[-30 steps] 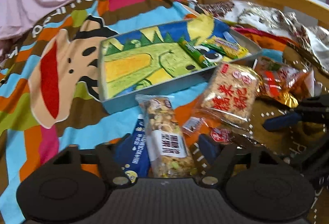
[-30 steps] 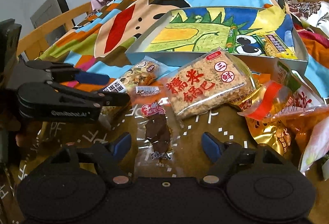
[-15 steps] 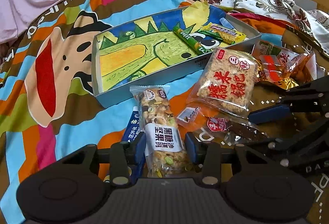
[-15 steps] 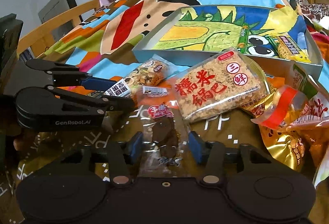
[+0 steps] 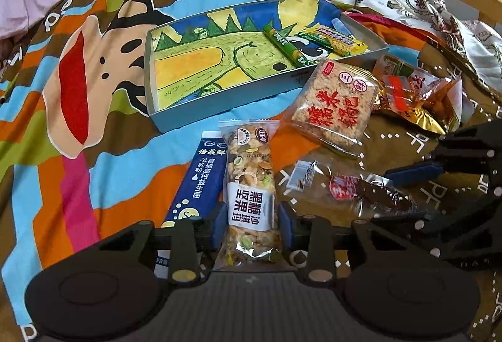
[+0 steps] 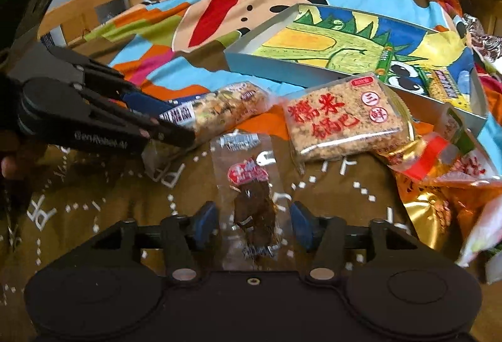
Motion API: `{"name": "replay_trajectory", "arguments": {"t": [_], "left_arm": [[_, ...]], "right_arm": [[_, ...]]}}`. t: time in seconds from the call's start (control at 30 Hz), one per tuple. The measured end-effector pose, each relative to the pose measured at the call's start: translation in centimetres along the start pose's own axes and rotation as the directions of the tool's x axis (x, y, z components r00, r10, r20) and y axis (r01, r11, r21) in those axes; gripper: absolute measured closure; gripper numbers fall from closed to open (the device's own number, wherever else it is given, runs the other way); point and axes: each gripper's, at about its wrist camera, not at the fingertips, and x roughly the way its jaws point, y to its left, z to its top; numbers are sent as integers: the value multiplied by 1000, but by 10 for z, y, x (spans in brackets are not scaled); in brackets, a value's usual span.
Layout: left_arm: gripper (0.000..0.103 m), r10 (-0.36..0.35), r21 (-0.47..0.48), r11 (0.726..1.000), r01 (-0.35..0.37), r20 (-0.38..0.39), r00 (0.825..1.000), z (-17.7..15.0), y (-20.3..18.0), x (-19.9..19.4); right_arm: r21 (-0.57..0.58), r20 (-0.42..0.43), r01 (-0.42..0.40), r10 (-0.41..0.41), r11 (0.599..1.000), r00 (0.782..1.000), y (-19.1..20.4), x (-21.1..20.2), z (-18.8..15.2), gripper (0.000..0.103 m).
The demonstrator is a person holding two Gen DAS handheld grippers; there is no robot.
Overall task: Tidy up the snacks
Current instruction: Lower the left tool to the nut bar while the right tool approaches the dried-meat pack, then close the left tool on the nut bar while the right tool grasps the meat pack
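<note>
Both grippers close in: left gripper (image 5: 251,218) pinches the nut bar (image 5: 251,185); right gripper (image 6: 252,224), jaws spread, straddles the jerky packet (image 6: 251,194). Lift the bar level toward the box (image 5: 175,119).

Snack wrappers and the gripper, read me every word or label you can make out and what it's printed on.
"黑糖沙琪玛": white band on the nut bar, clamped in the left gripper.
"糯米锅巴" and "三鲜": rice cracker pack.
"倍莱鲜", "富硒高钙益生菌羊乳粉": blue sachet.
"GenRobot.AI": side of the left gripper in the right wrist view.
Too blurred: red label on the dark jerky packet between the right gripper's fingers; green stick in the tray.
</note>
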Motion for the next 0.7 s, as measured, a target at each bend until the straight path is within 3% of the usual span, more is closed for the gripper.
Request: {"name": "replay_trajectory", "arguments": {"t": [0.17,0.3,0.43,0.7], "left_arm": [[54,33,49,998,-34,19,999,2,-6,6],[53,47,62,997,-48,25,999,4,-9,15],[59,54,85,995,-55,23,998,1,-11,19],[65,57,54,997,-59,27,998,2,-10,13]], "right_arm": [[7,6,-13,13,1000,1000,-4,8,5,39],[6,1,-14,14,1000,1000,-4,9,6,40],[-19,-9,7,-8,1000,1000,1,8,4,53],[-63,5,35,-35,997,999,10,-1,2,54]]}}
